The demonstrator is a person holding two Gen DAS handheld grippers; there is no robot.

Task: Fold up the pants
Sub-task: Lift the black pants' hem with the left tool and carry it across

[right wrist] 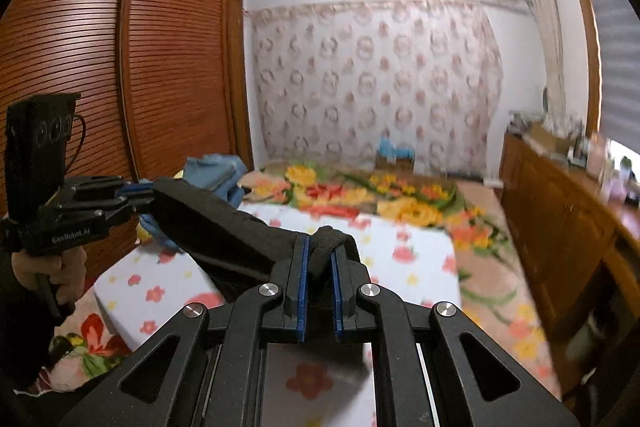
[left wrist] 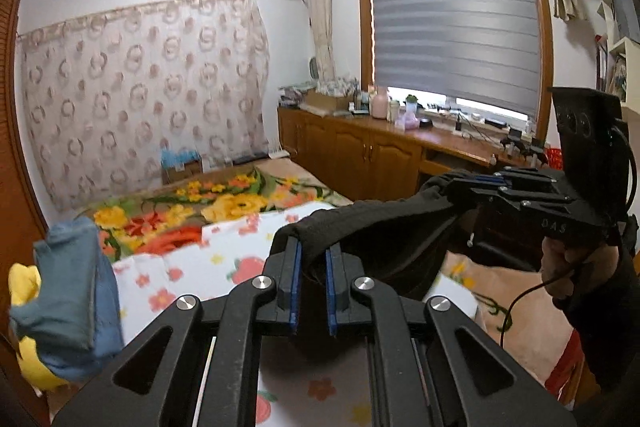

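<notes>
1. Nearest the left wrist camera, the left gripper (left wrist: 313,259) has its jaws closed to a narrow gap, and its blue pads (left wrist: 296,267) pinch a fold of the black pants (left wrist: 380,227).
2. Nearest the right wrist camera, the right gripper (right wrist: 320,259) is closed the same way, with a bunched edge of the pants (right wrist: 224,223) clamped between its blue pads (right wrist: 305,267).
3. Pants position: the cloth hangs in the air as a band stretched between the two grippers, above the bed. Its lower part drops out of sight behind the gripper bodies.
4. Left wrist view: the right gripper (left wrist: 448,187) appears at the right edge, gripped by a hand (left wrist: 576,267), with the pants running from its tips.
5. Right wrist view: the left gripper (right wrist: 140,195) appears at the left edge, gripped by a hand (right wrist: 52,271).
6. Below the pants lies a white sheet with a flower print (left wrist: 224,259), spread on a blanket with large yellow and red flowers (left wrist: 224,199).
7. A blue garment (left wrist: 76,299) sits at the left side of the bed, on top of something yellow (left wrist: 24,291).
8. Background: a wooden cabinet (left wrist: 360,155) under the window, and a slatted wardrobe (right wrist: 120,67).
</notes>
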